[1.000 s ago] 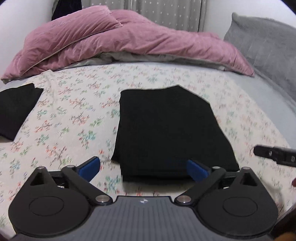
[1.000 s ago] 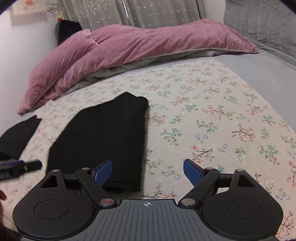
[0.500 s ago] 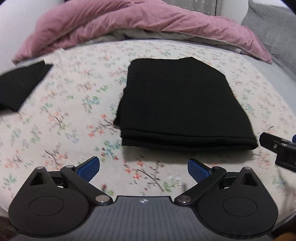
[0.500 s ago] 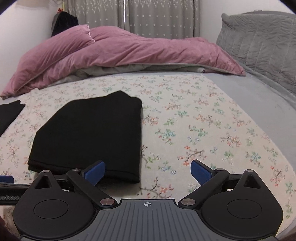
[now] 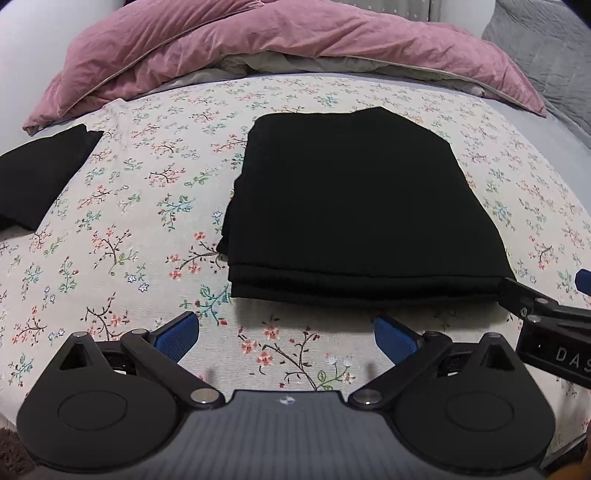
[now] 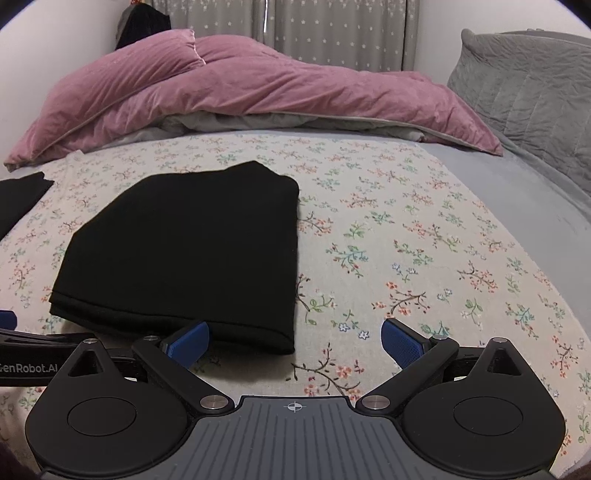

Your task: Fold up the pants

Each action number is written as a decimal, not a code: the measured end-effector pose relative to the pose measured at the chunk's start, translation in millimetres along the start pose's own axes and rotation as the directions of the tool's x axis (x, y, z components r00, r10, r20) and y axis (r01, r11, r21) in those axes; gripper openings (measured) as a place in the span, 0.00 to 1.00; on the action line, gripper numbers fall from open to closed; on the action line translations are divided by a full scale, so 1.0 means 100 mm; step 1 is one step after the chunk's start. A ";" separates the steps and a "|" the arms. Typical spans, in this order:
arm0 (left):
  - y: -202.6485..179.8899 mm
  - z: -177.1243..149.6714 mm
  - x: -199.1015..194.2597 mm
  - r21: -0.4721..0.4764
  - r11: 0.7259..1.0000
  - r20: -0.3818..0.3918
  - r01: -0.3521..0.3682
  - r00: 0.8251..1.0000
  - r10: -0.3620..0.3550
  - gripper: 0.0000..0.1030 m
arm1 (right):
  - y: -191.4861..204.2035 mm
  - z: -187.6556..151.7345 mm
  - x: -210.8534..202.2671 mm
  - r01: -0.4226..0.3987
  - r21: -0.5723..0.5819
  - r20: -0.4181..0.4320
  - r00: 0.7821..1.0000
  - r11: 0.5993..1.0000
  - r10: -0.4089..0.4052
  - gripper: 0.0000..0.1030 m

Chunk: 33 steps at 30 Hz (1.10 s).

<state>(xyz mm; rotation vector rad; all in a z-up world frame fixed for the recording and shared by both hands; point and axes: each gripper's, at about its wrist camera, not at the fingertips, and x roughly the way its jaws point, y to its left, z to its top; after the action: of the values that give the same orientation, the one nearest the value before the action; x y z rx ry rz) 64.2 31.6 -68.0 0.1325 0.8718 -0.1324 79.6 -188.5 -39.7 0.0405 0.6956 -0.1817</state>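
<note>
Pants (image 5: pixel 354 206) lie in a neat folded stack at bed centre, so folding looks approx. done. Left gripper (image 5: pixel 286 334) & right gripper (image 6: pixel 295 341) are both spread apart, empty, near the pants' near edge.

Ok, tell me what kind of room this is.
Most likely a bedroom: the folded black pants lie on a bed with a floral sheet, a rumpled pink duvet heaped behind, and star-patterned curtains beyond it.
</note>
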 end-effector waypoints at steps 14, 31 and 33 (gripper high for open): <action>-0.05 -0.01 0.05 0.007 1.000 -0.020 -0.003 1.000 0.003 1.00 | -0.06 -0.02 0.05 -0.008 0.008 -0.030 1.000 1.000 0.008 0.98; -0.05 -0.04 0.06 0.017 1.000 -0.037 0.003 0.999 -0.002 1.00 | -0.06 -0.04 0.08 -0.003 -0.001 -0.046 0.999 1.000 0.003 0.98; -0.06 -0.04 0.06 0.015 1.000 -0.037 0.003 0.999 -0.002 1.00 | -0.06 -0.05 0.08 -0.002 -0.001 -0.046 0.999 1.000 0.002 0.98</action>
<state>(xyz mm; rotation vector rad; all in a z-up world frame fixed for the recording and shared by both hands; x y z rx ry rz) 64.4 26.3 -75.6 0.1485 0.9084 -0.1394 81.8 -195.2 -48.4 0.0440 0.7421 -0.1790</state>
